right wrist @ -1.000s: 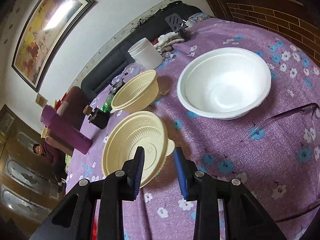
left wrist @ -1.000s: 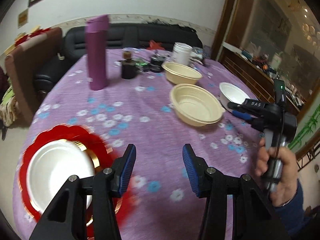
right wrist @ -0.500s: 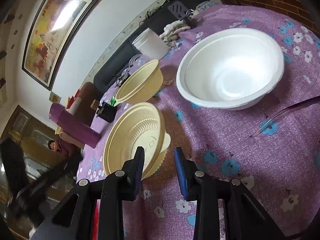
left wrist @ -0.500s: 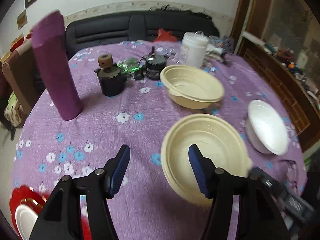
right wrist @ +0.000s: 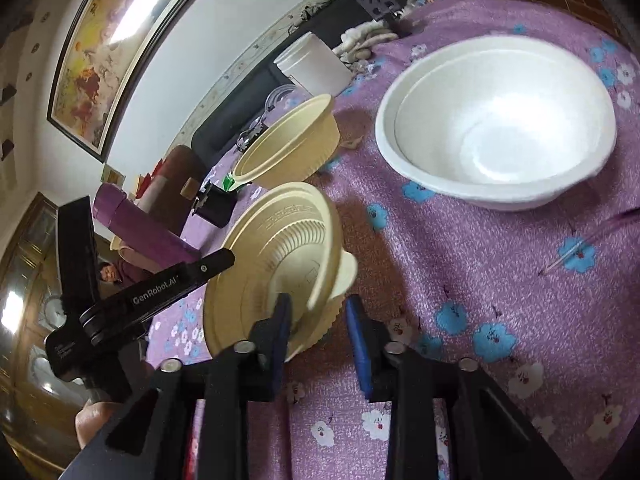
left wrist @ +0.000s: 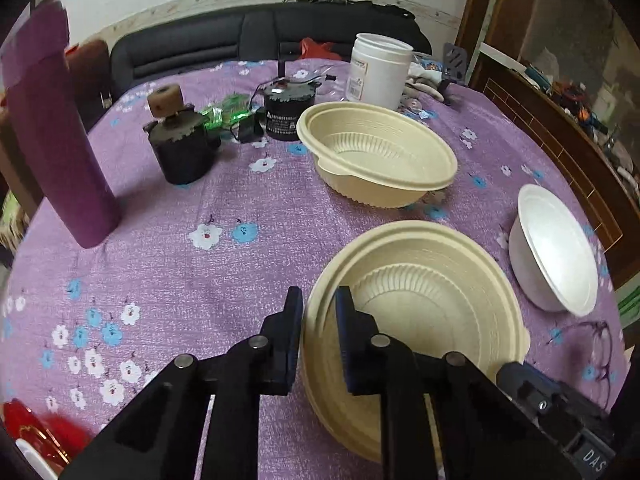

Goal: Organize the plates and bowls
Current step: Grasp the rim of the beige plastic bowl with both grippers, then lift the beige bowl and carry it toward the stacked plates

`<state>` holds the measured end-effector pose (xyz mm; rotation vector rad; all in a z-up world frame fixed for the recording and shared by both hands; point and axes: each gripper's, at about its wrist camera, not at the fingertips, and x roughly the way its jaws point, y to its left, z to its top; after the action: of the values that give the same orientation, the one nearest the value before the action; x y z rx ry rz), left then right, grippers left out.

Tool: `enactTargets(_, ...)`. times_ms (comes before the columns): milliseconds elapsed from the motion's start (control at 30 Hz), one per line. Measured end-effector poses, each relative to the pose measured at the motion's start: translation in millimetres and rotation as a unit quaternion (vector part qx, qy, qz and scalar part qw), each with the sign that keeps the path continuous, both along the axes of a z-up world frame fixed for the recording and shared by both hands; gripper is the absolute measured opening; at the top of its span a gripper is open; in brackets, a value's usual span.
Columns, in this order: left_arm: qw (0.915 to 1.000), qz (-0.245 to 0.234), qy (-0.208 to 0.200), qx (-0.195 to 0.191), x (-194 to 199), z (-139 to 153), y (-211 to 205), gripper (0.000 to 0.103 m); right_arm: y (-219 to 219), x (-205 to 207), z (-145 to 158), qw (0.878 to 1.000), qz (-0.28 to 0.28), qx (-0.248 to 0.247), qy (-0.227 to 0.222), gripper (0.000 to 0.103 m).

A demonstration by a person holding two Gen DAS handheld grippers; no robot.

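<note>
A ribbed cream bowl (left wrist: 420, 312) sits tilted on the purple flowered tablecloth (left wrist: 180, 280). My left gripper (left wrist: 319, 308) is shut on its left rim, one pad inside and one outside. In the right wrist view the same bowl (right wrist: 280, 248) tips up on edge. My right gripper (right wrist: 318, 312) has its jaws closing around the near rim, with a thin gap still at the right pad. One of the left fingers (right wrist: 208, 266) reaches the bowl's far rim. A second cream bowl (left wrist: 380, 160) stands behind it. A white foam bowl (left wrist: 556, 248) is at the right.
A tall purple flask (left wrist: 56, 140) stands at the left, with a black corked jar (left wrist: 180, 148) and a white tub (left wrist: 378, 70) further back. Glasses (left wrist: 596, 344) lie near the right table edge. A red plate (left wrist: 28, 436) shows at the bottom left corner.
My left gripper swung right from the red plate to the cream bowl and closed on its rim. The bowl now tilts up. The right gripper sank a little toward the bowl's near rim.
</note>
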<state>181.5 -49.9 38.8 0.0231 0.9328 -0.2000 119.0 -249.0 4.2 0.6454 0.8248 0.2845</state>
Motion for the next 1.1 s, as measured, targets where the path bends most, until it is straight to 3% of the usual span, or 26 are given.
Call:
enactTargets(367,0.9999,-0.004,-0.012,-0.003,-58.4,14.6,21.4,0.017,4.2,-22.1,17.8,0.999,0.024,0.000,-0.025,0.021)
enactTargets(567,0.9994,-0.027,-0.022,-0.007,-111.9,17.5,35.8,0.030,24.2,-61.7,29.4,0.998,0.049,-0.015,-0.032,0.021)
enactTargets(800,0.9983,-0.051,-0.019,-0.018,-164.9,0.7,41.9,0.031,28.3,-110.9,30.2,0.996,0.071,-0.033,-0.033,0.021)
enactTargets(1100,0.9980,-0.055,-0.024,-0.020,-173.4,-9.5,39.6,0.032,27.4,-125.7,19.2,0.996,0.063,-0.056,-0.023,0.023)
